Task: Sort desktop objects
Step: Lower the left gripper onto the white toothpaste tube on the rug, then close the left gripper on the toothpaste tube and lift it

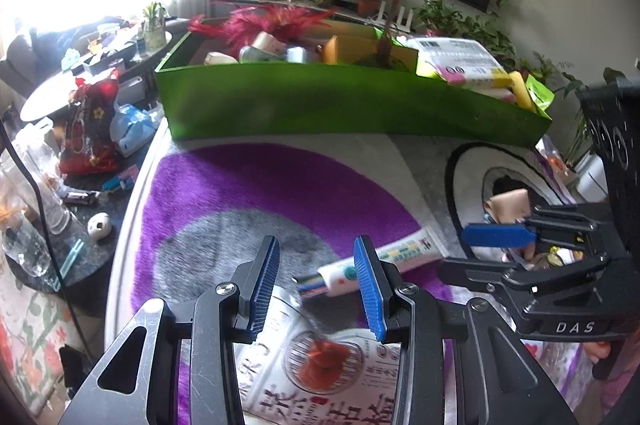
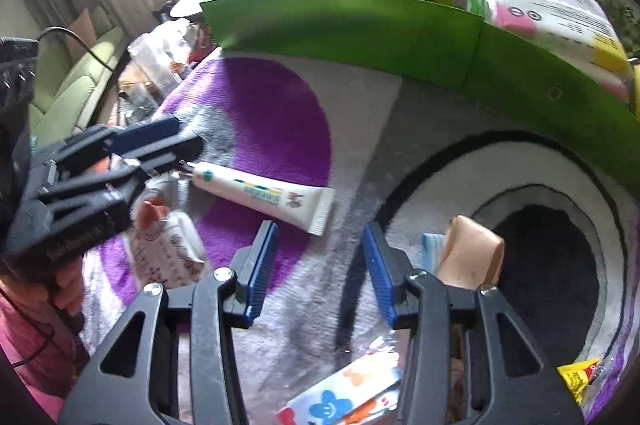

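1. The left gripper [image 1: 316, 289] hangs over a purple, grey and white rug [image 1: 248, 181], tilted downward. Its blue-padded jaws stand partly apart with nothing pressed between them.
2. Below and between its fingers lies a printed food packet [image 1: 320, 361] with red lettering and a picture of something red on a plate; the pads are beside it and do not clamp it.
3. Just beyond that packet, a white tube [image 1: 384, 257] with green and yellow print lies slanted on the rug, its cap end toward the left gripper.
4. The right gripper [image 2: 320, 269] points down at bare grey rug; its jaws are apart and empty.
5. A peach-coloured folded piece [image 2: 472, 253] sits just outside its right finger, with a small blue-striped item [image 2: 430, 251] touching it.
6. Near the bottom of the right wrist view lie a white packet with coloured flower shapes [image 2: 340, 397] and a yellow wrapper [image 2: 576, 381].
7. A long green box [image 1: 320, 101] stands along the far edge of the rug, already holding pink feathery decoration [image 1: 264, 21], boxes and a white labelled pack [image 1: 460, 57].
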The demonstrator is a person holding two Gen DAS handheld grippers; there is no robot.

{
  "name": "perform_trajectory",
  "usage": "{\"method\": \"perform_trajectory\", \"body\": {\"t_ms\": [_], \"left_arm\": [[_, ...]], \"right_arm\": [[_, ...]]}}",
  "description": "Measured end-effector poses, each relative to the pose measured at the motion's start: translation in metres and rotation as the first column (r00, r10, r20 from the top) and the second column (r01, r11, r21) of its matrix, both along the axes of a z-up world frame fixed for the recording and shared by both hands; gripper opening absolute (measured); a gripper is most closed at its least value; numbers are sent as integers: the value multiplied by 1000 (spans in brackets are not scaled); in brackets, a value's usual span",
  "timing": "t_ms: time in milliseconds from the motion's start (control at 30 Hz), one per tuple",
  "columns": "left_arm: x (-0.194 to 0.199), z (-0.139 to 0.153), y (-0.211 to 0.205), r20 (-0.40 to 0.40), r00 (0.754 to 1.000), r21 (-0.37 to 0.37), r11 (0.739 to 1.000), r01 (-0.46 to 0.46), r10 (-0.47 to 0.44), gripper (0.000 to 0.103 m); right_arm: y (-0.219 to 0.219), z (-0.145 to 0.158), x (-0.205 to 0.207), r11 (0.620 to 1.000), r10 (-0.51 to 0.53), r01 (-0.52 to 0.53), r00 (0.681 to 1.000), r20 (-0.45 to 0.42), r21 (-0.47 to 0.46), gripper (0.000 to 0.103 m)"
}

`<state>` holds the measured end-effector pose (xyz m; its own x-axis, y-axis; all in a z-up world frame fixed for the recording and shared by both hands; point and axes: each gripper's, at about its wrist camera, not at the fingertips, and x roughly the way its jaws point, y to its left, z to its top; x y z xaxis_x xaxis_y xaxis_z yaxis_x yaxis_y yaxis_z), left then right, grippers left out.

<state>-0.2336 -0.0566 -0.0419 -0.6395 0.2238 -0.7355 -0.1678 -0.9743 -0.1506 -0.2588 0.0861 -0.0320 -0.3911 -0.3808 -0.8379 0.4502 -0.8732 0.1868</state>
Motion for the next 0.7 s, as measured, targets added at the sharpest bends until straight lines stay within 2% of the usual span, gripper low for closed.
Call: {"method": "perform_trajectory", "body": {"t_ms": [133, 333, 700], "left_arm": [[2, -5, 7, 17, 1000, -13, 1000, 9, -9, 39], [2, -9, 3, 27, 999, -17, 999, -31, 32, 39], [7, -10, 3, 48, 996, -10, 997, -79, 79, 39]], "right_arm": [[-1, -1, 1, 1000, -6, 6, 1000, 9, -14, 44], [4, -9, -1, 998, -31, 34, 998, 50, -61, 44], [-2, -11, -10, 996, -5, 10, 998, 61, -83, 47]]}}
